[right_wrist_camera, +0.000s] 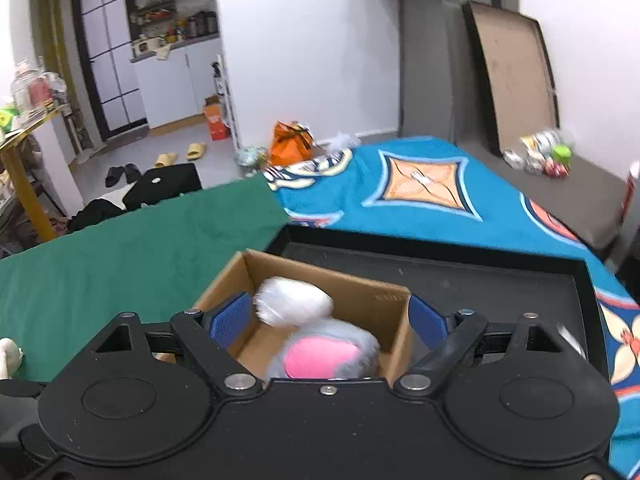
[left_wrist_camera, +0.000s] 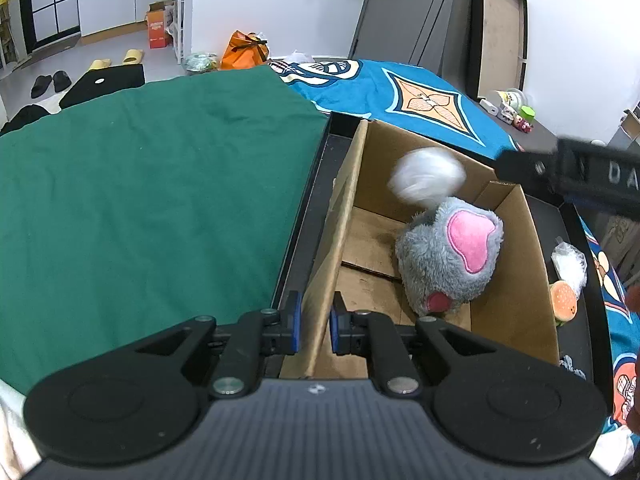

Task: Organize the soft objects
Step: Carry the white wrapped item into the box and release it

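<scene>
- Pinching the left wall of the cardboard box [left_wrist_camera: 516, 264] with the left gripper [left_wrist_camera: 314, 316], jaws drawn close together and one blue pad pressing on each face of that wall.
- Hanging the right gripper [right_wrist_camera: 330, 318] over the open top of the box, jaws spread wide and gripping nothing; showing up blurred at the upper right edge of the left wrist view.
- Lying inside the box, against its right-hand wall as seen from the left wrist: a grey plush toy [left_wrist_camera: 436, 264], resting on the cardboard floor.
- Running its long axis roughly along the length of the box, from a small pink spot at the near end to a white fluffy tuft [left_wrist_camera: 426, 178] at the far end.
- Pointing that tuft up and away from the left camera, toward the far wall; blurring too much to tell whether it is touching the cardboard.
- Facing a large pink patch upward and slightly toward the right wall.
- Sitting the box in a shallow black tray [left_wrist_camera: 304, 216], with the tray lying on a bed.
- Spreading a green cloth [left_wrist_camera: 160, 200] to the left of the tray and a blue patterned blanket [left_wrist_camera: 420, 96] beyond it and to the right.
- Lying in the tray just outside the right wall of the box: a small burger plush [left_wrist_camera: 563, 306] with a clear plastic bag [left_wrist_camera: 570, 266] touching it on the far side.
</scene>
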Available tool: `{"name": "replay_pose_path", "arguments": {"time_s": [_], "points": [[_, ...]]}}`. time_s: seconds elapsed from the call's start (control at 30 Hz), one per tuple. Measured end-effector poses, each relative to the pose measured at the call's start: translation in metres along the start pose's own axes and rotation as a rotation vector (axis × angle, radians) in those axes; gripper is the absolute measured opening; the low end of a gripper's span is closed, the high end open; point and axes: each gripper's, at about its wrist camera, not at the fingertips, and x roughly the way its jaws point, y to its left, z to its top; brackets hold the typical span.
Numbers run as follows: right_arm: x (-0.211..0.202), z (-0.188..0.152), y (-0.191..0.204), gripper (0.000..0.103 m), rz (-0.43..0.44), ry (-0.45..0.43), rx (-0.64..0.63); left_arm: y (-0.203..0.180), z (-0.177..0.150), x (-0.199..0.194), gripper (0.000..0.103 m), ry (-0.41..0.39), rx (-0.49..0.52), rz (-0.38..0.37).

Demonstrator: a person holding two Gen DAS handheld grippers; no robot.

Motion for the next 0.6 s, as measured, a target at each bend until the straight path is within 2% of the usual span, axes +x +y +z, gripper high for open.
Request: {"name": "replay_pose_path", "arguments": {"time_s": [0.33, 0.43, 0.6], "points": [[-0.012, -0.017, -0.039, 0.086, -0.053, 0.046, 0.106, -0.014, 0.002, -0.003, 0.019, 0.009, 0.051, 0.037], [-0.016, -0.021, -0.051, 0.086, -0.071, 0.052, 0.122, -0.017, 0.003, -0.003, 0.026, 0.009, 0.059, 0.048], [-0.022, -0.034, -0.073, 0.086, -0.102, 0.081, 0.146, -0.03, 0.004, -0.006, 0.049, -0.012, 0.115, 0.09]]}}
